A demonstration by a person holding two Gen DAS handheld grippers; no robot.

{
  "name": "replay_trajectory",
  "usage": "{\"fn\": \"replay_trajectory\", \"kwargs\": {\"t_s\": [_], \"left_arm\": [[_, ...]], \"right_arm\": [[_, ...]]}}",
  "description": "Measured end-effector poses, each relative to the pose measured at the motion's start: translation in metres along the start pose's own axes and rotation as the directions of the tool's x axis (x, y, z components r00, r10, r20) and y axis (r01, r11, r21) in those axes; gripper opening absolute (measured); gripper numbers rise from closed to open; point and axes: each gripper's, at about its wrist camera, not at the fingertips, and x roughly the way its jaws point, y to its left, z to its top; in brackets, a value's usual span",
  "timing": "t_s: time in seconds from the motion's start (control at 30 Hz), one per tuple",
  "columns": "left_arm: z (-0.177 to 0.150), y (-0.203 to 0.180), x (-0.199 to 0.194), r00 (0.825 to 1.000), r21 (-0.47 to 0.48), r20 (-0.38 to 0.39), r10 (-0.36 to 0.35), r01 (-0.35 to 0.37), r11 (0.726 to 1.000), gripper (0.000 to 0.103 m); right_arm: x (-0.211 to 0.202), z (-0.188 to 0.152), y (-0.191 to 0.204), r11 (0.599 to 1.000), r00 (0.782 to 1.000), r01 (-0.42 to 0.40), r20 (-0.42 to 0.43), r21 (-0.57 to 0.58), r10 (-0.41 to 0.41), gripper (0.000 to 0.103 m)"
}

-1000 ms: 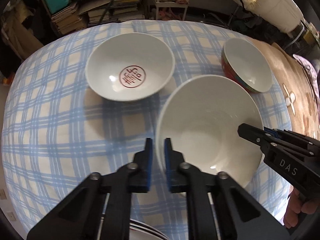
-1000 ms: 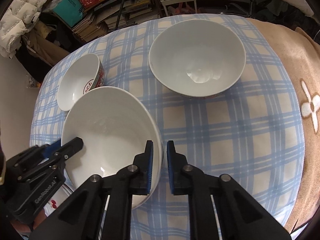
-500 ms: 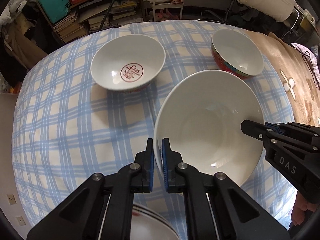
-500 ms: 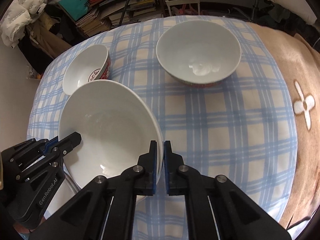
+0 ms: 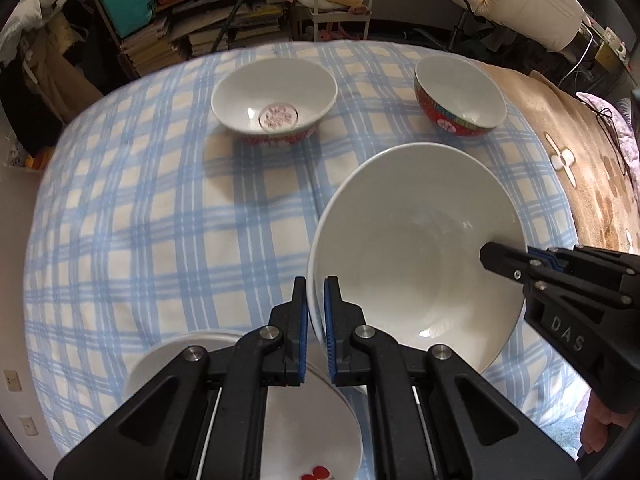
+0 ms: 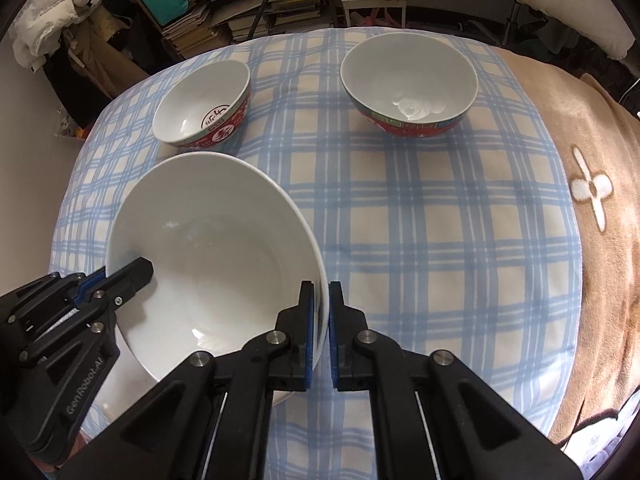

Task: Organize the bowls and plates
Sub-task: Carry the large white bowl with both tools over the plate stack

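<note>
A large plain white bowl [image 5: 416, 248] hangs above the checked tablecloth, held from both sides. My left gripper [image 5: 316, 292] is shut on the bowl's left rim, and it also shows at the lower left of the right wrist view [image 6: 136, 274]. My right gripper [image 6: 320, 292] is shut on the opposite rim of the white bowl [image 6: 212, 248], and its tip shows at the right of the left wrist view [image 5: 500, 260]. Two red-patterned bowls stand farther back: one with a red emblem inside [image 5: 276, 100] [image 6: 200, 104], the other plain inside [image 5: 460, 92] [image 6: 408, 76].
A stack of white plates [image 5: 168, 360] lies under my left gripper near the table's front edge. The blue checked cloth [image 6: 420, 220] meets a brown flowered blanket [image 6: 600, 168] on the right. Shelves of books and boxes [image 5: 208, 28] crowd the floor behind. A hand [image 5: 596, 428] shows bottom right.
Both grippers have risen and drawn back with the white bowl between them. The right jaws have closed tight on its rim. The plate stack has come into view under the left gripper.
</note>
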Motion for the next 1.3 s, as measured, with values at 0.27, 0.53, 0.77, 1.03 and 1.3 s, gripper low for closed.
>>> {"fn": "replay_trajectory", "kwargs": {"t_s": [0.27,0.53,0.77,1.03,1.3], "left_arm": [[-0.018,-0.001,0.012,0.999,0.002,-0.034,0.002,-0.002,1.000,0.009],[-0.020,0.000,0.017,1.000,-0.009,-0.027,-0.013,0.012,1.000,0.009],[-0.020,0.000,0.017,1.000,-0.002,-0.025,-0.010,0.010,1.000,0.010],[-0.019,0.003,0.015,1.000,0.012,-0.003,-0.008,0.008,1.000,0.013],[-0.003,0.016,0.000,0.999,0.007,-0.029,-0.037,0.037,0.999,0.020]], "right_arm": [[0.013,-0.013,0.007,0.998,0.997,0.050,-0.052,-0.028,-0.051,0.008],[0.017,-0.012,0.003,0.999,0.997,0.047,-0.066,-0.017,-0.048,0.008],[0.019,-0.012,0.003,0.999,0.997,0.044,-0.066,-0.016,-0.045,0.008],[0.014,-0.007,0.000,1.000,0.999,0.017,-0.050,0.003,-0.016,0.008],[-0.015,0.004,0.003,0.999,0.995,-0.048,0.085,-0.021,0.050,0.015]]}}
